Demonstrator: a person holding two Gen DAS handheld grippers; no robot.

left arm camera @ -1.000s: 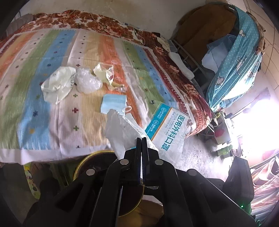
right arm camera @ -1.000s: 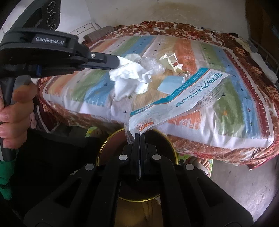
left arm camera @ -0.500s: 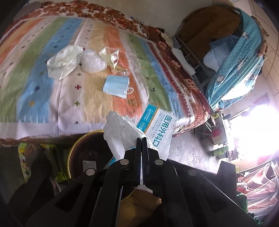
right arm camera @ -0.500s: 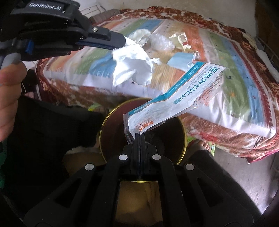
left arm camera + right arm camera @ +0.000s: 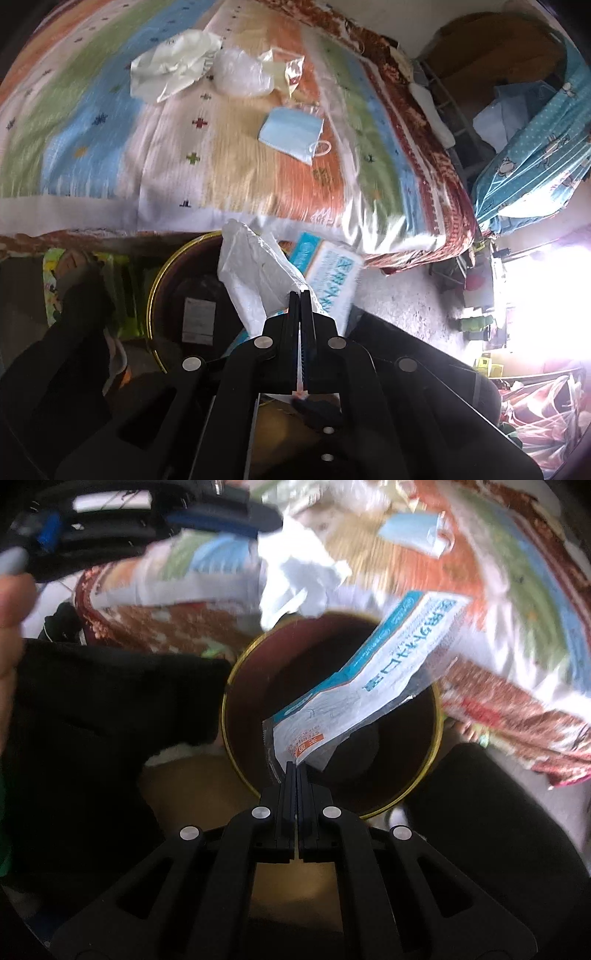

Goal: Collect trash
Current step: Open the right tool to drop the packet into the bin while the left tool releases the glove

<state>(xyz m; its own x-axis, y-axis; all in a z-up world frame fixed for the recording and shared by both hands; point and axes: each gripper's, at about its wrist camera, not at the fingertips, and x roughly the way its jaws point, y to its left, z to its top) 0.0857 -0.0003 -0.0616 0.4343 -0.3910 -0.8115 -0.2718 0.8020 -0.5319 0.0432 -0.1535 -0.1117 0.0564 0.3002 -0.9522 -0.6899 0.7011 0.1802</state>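
My left gripper [image 5: 300, 295] is shut on a crumpled white plastic bag [image 5: 255, 273], held just above the round brown bin with a gold rim [image 5: 155, 295]. My right gripper [image 5: 296, 766] is shut on a white-and-blue mask wrapper [image 5: 373, 683], which hangs over the open bin [image 5: 236, 686]. The wrapper also shows in the left wrist view [image 5: 332, 273], and the white bag in the right wrist view [image 5: 295, 579], under the left gripper [image 5: 273, 524]. A blue face mask [image 5: 291, 134], a cream bag [image 5: 170, 64], clear plastic [image 5: 240, 72] and a torn wrapper [image 5: 290, 70] lie on the striped bed [image 5: 92, 147].
The bed edge [image 5: 110, 218] runs just behind the bin. A blue dotted cloth on a rack [image 5: 524, 158] stands to the right. Bare concrete floor [image 5: 406, 302] lies right of the bin. The person's dark-clothed legs [image 5: 92, 738] flank the bin.
Both grippers have come back off the bed and down toward the bin, each with its trash. The wrapper now hangs over the bin opening and the white bag is near its rim.
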